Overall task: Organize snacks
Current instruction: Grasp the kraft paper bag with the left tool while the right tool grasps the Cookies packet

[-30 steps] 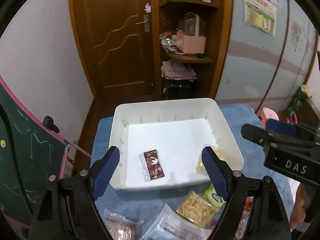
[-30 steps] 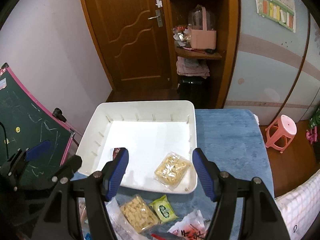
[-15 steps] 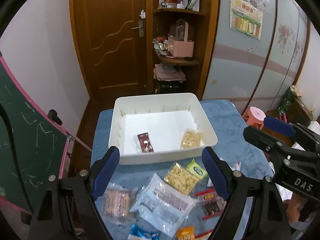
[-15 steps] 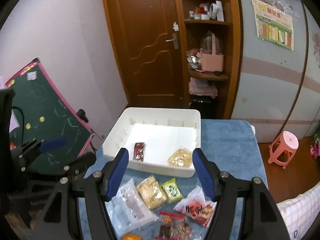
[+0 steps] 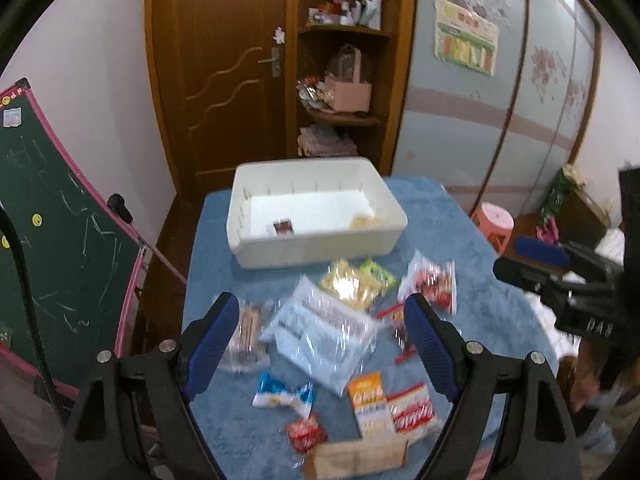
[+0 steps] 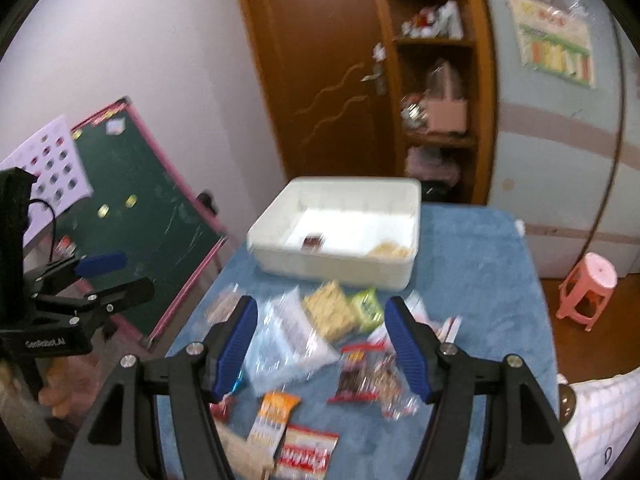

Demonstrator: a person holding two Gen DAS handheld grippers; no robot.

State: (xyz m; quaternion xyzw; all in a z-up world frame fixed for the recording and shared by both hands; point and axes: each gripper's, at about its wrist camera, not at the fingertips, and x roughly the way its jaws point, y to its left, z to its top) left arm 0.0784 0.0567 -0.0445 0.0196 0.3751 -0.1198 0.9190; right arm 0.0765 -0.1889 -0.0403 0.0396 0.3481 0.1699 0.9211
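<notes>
Both the left gripper [image 5: 318, 338] and right gripper [image 6: 318, 344] hover spread wide and empty above scattered plastic snack packets [image 5: 320, 322], seemingly choosing one for the white rectangular plastic bin [image 5: 316, 254].

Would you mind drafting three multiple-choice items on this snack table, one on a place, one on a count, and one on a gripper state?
1. Where does the green packet lie?
A. Inside the white bin
B. On the blue cloth, just in front of the bin
C. On the pink stool

2. How many snack packets lie inside the white bin?
A. None
B. Two
C. Five

3. How does the left gripper stand?
A. Open and holding nothing
B. Shut on a packet
C. Shut and empty

Answers:
1. B: the packet rests on the blue cloth beside the yellow snack pack, outside the bin's near wall.
2. B: only a dark packet and a pale yellow packet show on the bin floor.
3. A: its blue fingers stand wide apart with nothing between them.
</notes>
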